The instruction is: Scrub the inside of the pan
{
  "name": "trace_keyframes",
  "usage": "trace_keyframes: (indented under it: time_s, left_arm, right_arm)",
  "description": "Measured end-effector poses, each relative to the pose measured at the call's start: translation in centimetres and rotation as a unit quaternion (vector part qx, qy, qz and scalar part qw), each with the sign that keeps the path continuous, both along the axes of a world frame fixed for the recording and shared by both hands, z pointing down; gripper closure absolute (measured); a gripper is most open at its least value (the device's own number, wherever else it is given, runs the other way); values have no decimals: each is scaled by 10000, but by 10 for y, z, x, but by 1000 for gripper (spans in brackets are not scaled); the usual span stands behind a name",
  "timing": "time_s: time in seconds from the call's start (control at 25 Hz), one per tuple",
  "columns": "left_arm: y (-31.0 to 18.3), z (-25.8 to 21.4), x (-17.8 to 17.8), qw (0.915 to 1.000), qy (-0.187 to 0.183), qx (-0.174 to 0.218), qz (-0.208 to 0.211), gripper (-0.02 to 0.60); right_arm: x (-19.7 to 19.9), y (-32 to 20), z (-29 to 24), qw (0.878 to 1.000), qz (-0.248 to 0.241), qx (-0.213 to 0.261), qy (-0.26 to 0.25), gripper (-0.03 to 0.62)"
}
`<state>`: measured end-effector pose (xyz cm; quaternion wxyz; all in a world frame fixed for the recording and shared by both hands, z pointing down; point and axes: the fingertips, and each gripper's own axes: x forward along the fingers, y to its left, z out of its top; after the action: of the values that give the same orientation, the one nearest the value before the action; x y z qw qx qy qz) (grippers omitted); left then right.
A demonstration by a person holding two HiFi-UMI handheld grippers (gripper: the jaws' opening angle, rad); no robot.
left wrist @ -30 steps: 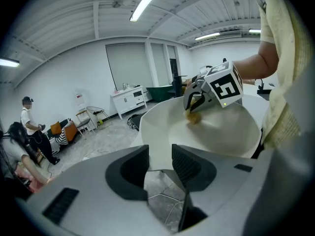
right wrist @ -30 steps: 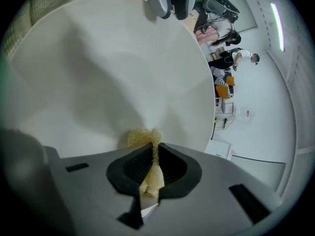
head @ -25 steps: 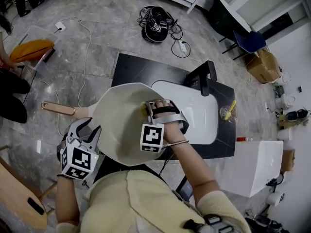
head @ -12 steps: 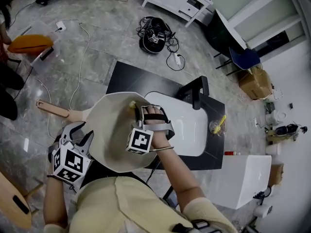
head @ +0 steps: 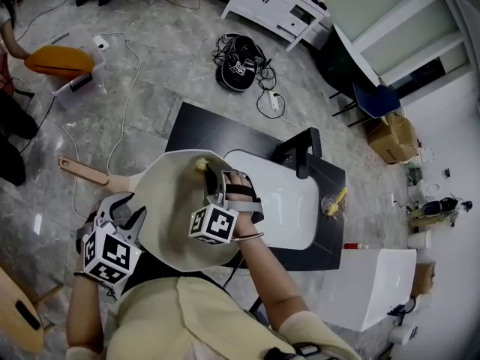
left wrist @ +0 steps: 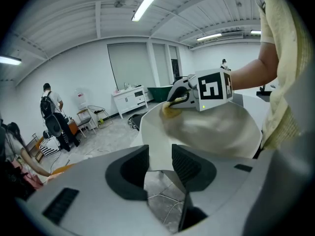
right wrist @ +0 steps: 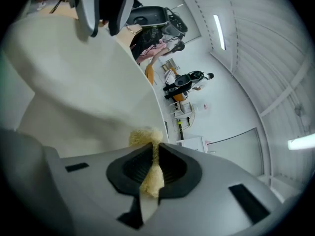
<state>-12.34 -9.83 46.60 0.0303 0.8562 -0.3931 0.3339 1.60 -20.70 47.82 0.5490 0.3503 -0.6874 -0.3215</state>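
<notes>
Looking down through the head view, I saw the cream pan (head: 165,208) tipped up in front of the person, covering the left end of the black counter (head: 202,126) just beside the white sink (head: 289,205). Inside the pan was the yellow sponge (head: 201,163), up against the wall near the far rim, with the right gripper (head: 212,172) reaching into the bowl behind it. A small clear cup (head: 332,203) on the counter, right of the sink, held something yellow that I could not identify. The right gripper view showed what the head view could not: both jaws were closed tight on the sponge, which bulged past the tips and lay against the pan's pale inner surface. The left gripper view showed the left gripper (head: 129,210) clamped on the pan's thin rim, the wall pinched between its pads, and beyond it the sponge inside the bowl. Only the head view showed the pan's wooden handle (head: 84,172) sticking out to the left over the floor, close to that clamped rim, and the black tap (head: 300,152) behind the sink.
</notes>
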Motion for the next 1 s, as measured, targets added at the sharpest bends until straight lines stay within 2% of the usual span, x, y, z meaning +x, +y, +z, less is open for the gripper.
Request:
trace_keyframes:
  time_s: [0.16, 0.36, 0.6, 0.8, 1.0]
  left_arm:
    - [-1, -2, -1, 10000, 53, 30, -60, 433]
    - [-1, -1, 2, 9998, 135, 69, -116, 433]
    - [-1, -2, 5, 9996, 234, 78, -128, 433]
    - [-4, -4, 5, 9988, 436, 65, -207, 433]
    - [-3, -3, 4, 9989, 409, 96, -209, 433]
  right_arm:
    - [0, 4, -9, 9978, 209, -157, -602, 548]
    - [4, 9, 2, 9907, 616, -611, -1049, 548]
    - [3, 10, 17, 9843, 992, -993, -1066, 548]
    - [6, 4, 29, 9795, 1343, -1130, -985, 548]
    - [-6, 7, 42, 9798, 1241, -1273, -920, 548]
